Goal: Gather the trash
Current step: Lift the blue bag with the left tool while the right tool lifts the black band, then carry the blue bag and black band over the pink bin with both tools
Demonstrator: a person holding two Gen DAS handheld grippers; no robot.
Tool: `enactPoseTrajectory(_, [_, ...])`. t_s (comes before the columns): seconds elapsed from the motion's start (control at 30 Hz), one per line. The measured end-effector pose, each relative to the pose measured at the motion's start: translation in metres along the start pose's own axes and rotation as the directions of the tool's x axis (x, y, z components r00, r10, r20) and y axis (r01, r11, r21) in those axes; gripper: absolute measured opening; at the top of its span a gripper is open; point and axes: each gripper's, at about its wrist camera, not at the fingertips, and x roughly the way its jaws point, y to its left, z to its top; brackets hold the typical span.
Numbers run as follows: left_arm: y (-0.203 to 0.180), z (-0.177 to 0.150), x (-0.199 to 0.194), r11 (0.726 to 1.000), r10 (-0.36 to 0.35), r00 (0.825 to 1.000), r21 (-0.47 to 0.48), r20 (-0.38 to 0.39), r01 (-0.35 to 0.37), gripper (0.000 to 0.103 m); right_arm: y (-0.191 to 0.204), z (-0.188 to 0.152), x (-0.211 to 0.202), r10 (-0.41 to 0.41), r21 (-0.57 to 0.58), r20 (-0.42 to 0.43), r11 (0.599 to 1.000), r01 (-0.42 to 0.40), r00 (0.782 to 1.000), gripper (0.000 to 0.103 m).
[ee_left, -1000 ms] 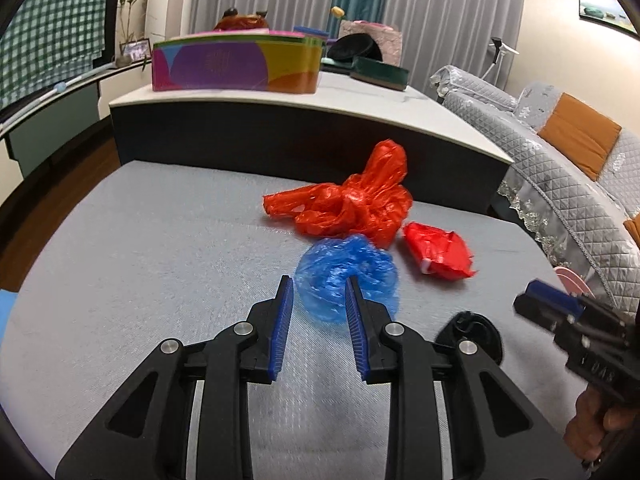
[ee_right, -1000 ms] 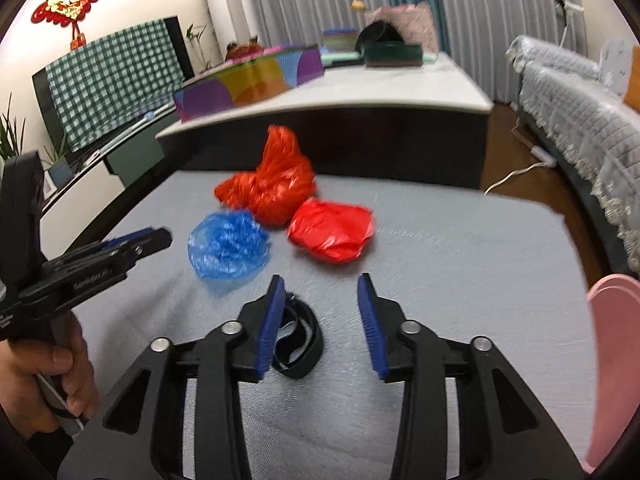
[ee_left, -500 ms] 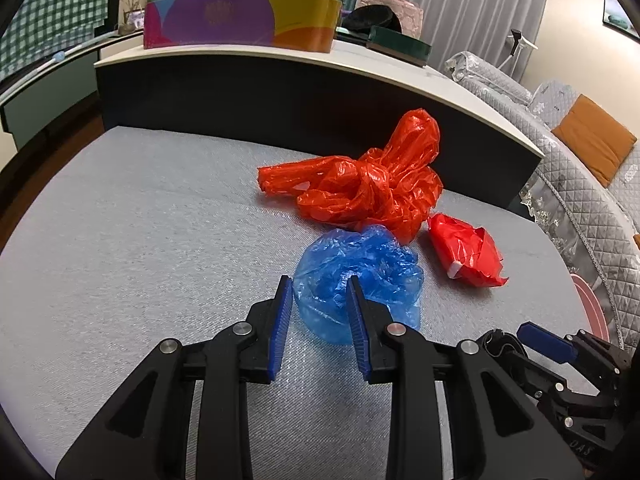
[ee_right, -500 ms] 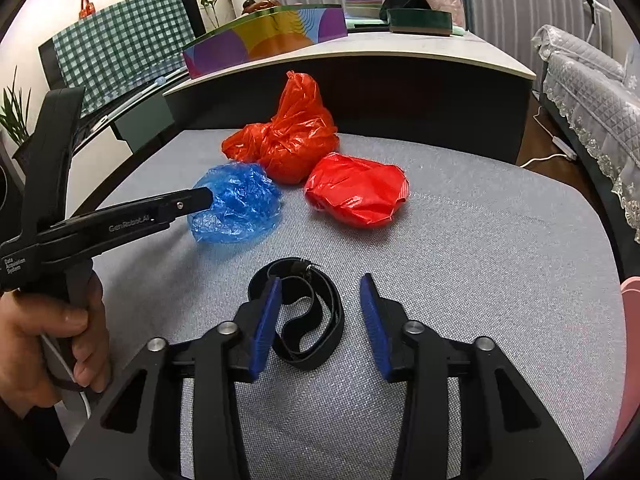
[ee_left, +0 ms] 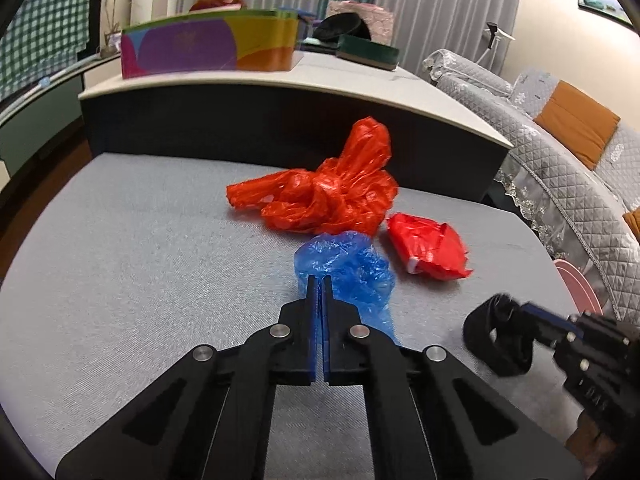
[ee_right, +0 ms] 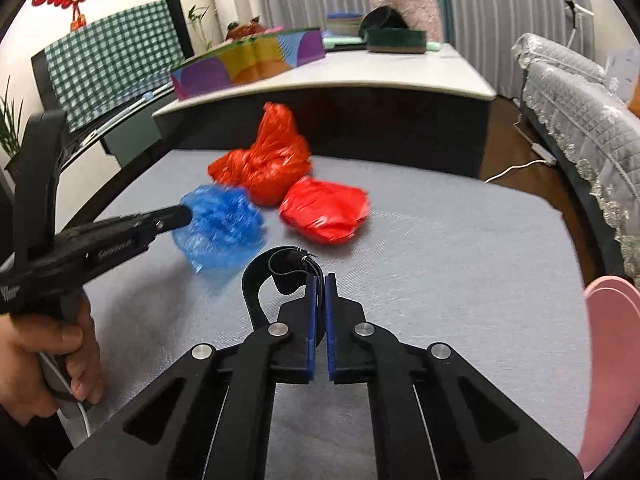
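My left gripper (ee_left: 319,282) is shut on the crumpled blue plastic bag (ee_left: 348,266) and holds it just above the grey surface; it also shows in the right wrist view (ee_right: 220,232). My right gripper (ee_right: 319,280) is shut on a black strap loop (ee_right: 276,272), lifted off the surface, also seen in the left wrist view (ee_left: 498,334). A crumpled orange-red bag (ee_left: 328,196) and a flatter red packet (ee_left: 430,248) lie on the grey surface beyond the blue bag.
The grey padded surface (ee_left: 140,260) ends at a dark raised counter (ee_left: 280,128) carrying a colourful box (ee_left: 208,50). A pink bin rim (ee_right: 612,344) stands at the right edge. A quilted sofa (ee_left: 560,148) is on the right.
Both grippers have closed: the left on the blue bag, the right on the black strap. Both items are lifted slightly off the surface.
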Motion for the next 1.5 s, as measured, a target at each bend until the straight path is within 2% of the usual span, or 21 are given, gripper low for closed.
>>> enactPoseTrajectory(0.37, [-0.022, -0.008, -0.037, 0.998, -0.018, 0.998, 0.053, 0.054, 0.015, 0.001, -0.017, 0.001, -0.048, -0.108, 0.032, 0.075, 0.994, 0.106, 0.991, 0.004])
enactPoseTrajectory(0.83, [-0.05, -0.02, -0.069, 0.993, -0.06, 0.994, 0.111, 0.09, 0.05, 0.001, -0.036, -0.005, -0.093, -0.193, 0.071, 0.129, 0.98, 0.185, 0.973, 0.004])
enactPoseTrajectory(1.5, [-0.103, -0.025, -0.069, 0.976, -0.134, 0.987, 0.184, 0.084, 0.117, 0.001, -0.086, -0.012, -0.142, -0.31, 0.169, 0.187, 0.945, 0.28, 0.932, 0.004])
